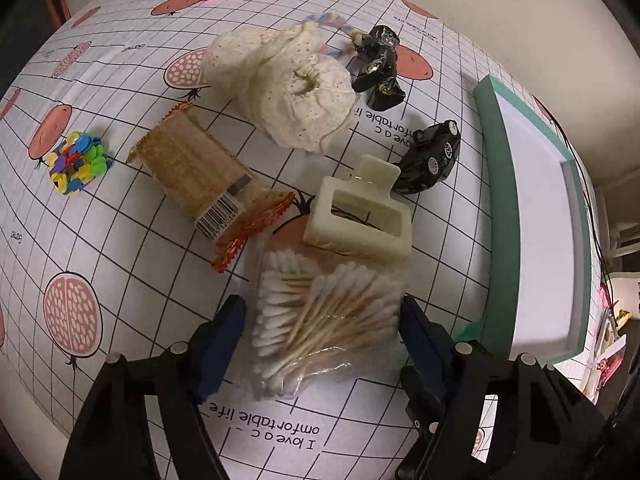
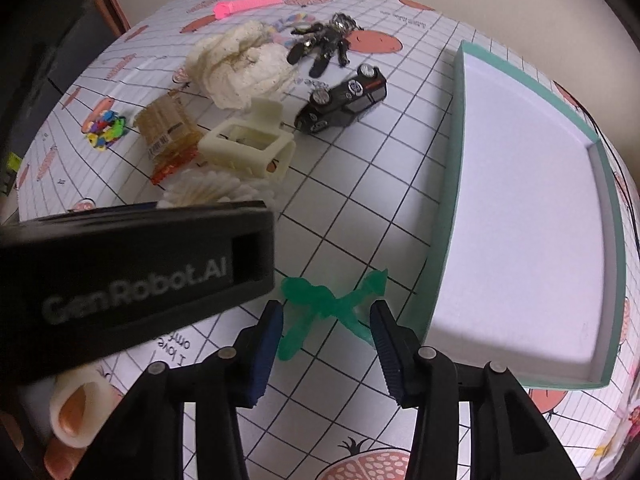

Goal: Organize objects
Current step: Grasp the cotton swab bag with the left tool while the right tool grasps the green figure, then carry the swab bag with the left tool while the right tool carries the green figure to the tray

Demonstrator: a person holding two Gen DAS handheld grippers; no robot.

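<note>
Both grippers are poised to pick: the left gripper [image 1: 320,336], jaws wide, straddles the cotton swab bag [image 1: 326,320]; the right gripper [image 2: 326,340], open and empty, flanks the green figure [image 2: 320,304] beside the tray [image 2: 448,208]. Closing comes next.

Right claw [image 2: 326,336]: jaws apart, flanking a green figure [image 2: 320,308] on the gridded surface [image 2: 360,200]. Teal tray [image 2: 444,208] just beside, at right. Farther back: toy car [image 2: 344,100], cream clip [image 2: 250,146], swabs [image 2: 208,192], snack pack [image 2: 168,132], cloth [image 2: 240,68], pink comb [image 2: 248,3]. Left claw's body [image 2: 132,276] fills the left foreground.
</note>
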